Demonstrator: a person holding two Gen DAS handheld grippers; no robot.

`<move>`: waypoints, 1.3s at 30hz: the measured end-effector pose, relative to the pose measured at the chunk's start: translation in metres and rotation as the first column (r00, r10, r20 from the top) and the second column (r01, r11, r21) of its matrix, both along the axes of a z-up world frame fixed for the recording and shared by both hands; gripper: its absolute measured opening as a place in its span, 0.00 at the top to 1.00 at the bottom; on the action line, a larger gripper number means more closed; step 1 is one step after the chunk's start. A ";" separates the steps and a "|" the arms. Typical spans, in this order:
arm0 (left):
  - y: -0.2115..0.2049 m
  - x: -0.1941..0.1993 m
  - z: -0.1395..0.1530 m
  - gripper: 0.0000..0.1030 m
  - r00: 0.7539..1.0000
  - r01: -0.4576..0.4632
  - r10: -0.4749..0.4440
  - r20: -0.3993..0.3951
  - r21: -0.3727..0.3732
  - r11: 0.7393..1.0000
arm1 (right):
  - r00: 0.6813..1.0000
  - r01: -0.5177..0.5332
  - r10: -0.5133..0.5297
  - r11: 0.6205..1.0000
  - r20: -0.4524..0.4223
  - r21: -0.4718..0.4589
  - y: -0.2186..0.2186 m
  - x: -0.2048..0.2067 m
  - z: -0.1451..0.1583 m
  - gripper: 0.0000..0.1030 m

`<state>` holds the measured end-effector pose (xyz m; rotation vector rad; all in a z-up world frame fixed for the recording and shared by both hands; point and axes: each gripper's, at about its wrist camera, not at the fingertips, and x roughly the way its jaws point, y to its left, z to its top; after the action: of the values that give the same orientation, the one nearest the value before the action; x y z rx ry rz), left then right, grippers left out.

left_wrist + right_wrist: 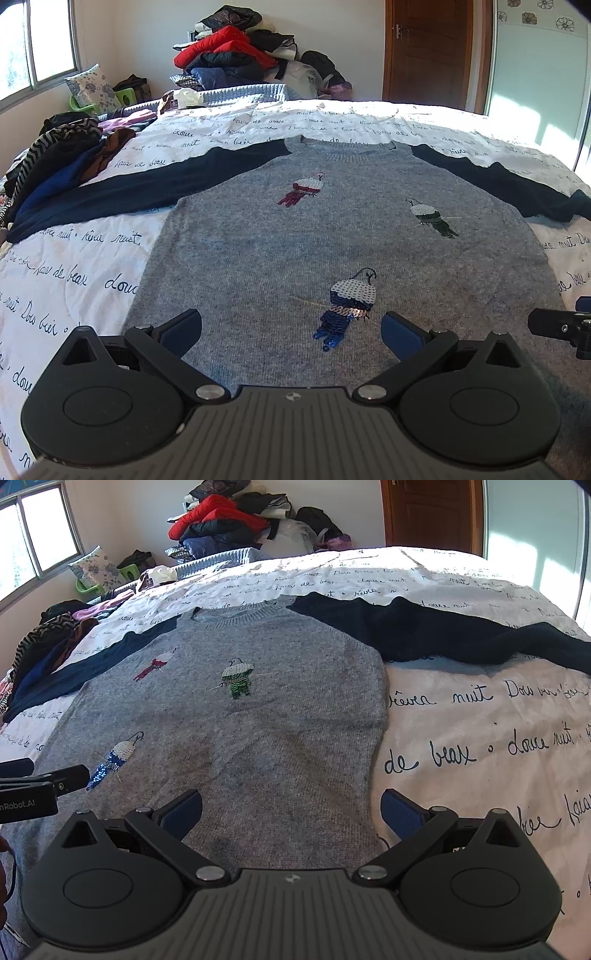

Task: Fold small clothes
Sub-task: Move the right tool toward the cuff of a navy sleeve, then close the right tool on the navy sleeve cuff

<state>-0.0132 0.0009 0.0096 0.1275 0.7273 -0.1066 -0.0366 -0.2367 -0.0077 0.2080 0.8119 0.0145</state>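
- Left wrist view: our left tool [291, 334] has its jaws spread wide and holds nothing; its blue pads [183, 334] hover just above the lower part of the grey sweater [314, 236].
- The sweater lies flat and face up on the bed, over a white duvet cover [74, 266] printed with dark handwriting, its neckline at the far end and both navy sleeves [122, 188] stretched out to the sides.
- Three sequin birds decorate the front; the blue bird [345, 306] sits between our left tool's fingers, just ahead of them.
- Our right tool [561, 326] shows only as a dark tip at the right edge of this view, so we cannot tell its state from here.
- A pile of clothes [62, 155] rests on the bed's left side, touching the left sleeve, and a bigger heap of clothing [236, 51] stands past the far end, near a wooden door [424, 48].
- Right wrist view: our right tool [291, 814] is also spread wide and empty, straddling the sweater's [258, 720] right side edge: its left pad over grey knit, its right pad [402, 814] over bare duvet cover [480, 738].
- The right sleeve [443, 631] runs off toward the right, slightly rumpled.
- The left tool [40, 786] pokes in at the left edge, near the blue bird [110, 762].
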 end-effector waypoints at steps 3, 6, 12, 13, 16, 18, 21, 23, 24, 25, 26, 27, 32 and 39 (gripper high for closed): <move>-0.003 -0.002 0.000 0.01 1.000 0.007 -0.007 0.012 0.016 1.000 | 1.000 0.003 -0.003 1.000 0.005 0.005 -0.001 0.000 0.000 0.00; -0.005 -0.002 0.000 0.01 1.000 0.023 -0.024 0.017 0.030 0.999 | 0.998 0.030 -0.032 0.999 0.050 0.034 -0.013 -0.001 0.004 0.00; -0.007 0.000 -0.005 0.01 0.999 0.038 -0.038 0.004 0.042 0.998 | 0.972 0.190 -0.199 0.978 0.128 0.083 -0.077 0.010 0.016 0.00; -0.007 0.000 -0.006 0.01 0.999 0.039 -0.039 0.002 0.041 0.998 | 0.962 0.229 -0.240 0.968 0.130 0.100 -0.093 0.013 0.016 0.00; -0.008 0.001 -0.007 0.01 0.999 0.040 -0.040 -0.004 0.045 0.998 | 0.917 0.351 -0.378 0.916 0.125 0.192 -0.147 0.021 0.014 0.00; -0.008 0.003 -0.008 0.01 0.999 0.040 -0.039 -0.007 0.051 0.998 | 0.866 0.438 -0.485 0.853 0.121 0.283 -0.191 0.024 0.008 0.00; -0.009 0.003 -0.008 0.01 0.999 0.037 -0.036 -0.011 0.053 0.998 | 0.765 0.554 -0.633 0.740 0.117 0.382 -0.251 0.025 -0.003 0.00; -0.010 0.004 -0.009 0.01 0.999 0.033 -0.032 -0.016 0.055 0.998 | 0.702 0.611 -0.707 0.659 0.083 0.439 -0.287 0.025 -0.013 0.00; -0.010 0.005 -0.010 0.01 0.999 0.032 -0.031 -0.018 0.057 0.998 | 0.677 0.633 -0.734 0.619 0.055 0.465 -0.301 0.024 -0.018 0.00; -0.011 0.006 -0.010 0.01 0.999 0.033 -0.031 -0.020 0.060 0.998 | 0.656 0.647 -0.754 0.580 0.027 0.495 -0.313 0.023 -0.023 0.00; -0.012 0.007 -0.011 0.01 0.999 0.033 -0.032 -0.023 0.063 0.997 | 0.642 0.647 -0.767 0.553 0.017 0.524 -0.322 0.023 -0.028 0.00; -0.013 0.007 -0.012 0.01 0.999 0.035 -0.034 -0.027 0.066 0.997 | 0.635 0.642 -0.772 0.548 0.028 0.537 -0.328 0.023 -0.028 0.00; -0.021 0.005 -0.013 0.01 0.998 0.055 -0.053 -0.034 0.073 0.996 | 0.622 0.617 -0.782 0.517 0.035 0.593 -0.350 0.028 -0.034 0.00; -0.021 0.007 -0.015 0.01 0.998 0.050 -0.046 -0.039 0.098 0.994 | 0.613 0.574 -0.790 0.441 -0.005 0.690 -0.370 0.040 -0.052 0.00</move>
<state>-0.0062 -0.0204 -0.0051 0.2386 0.7667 -0.1190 0.0032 -0.6070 -0.0601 1.1820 0.2955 -0.4723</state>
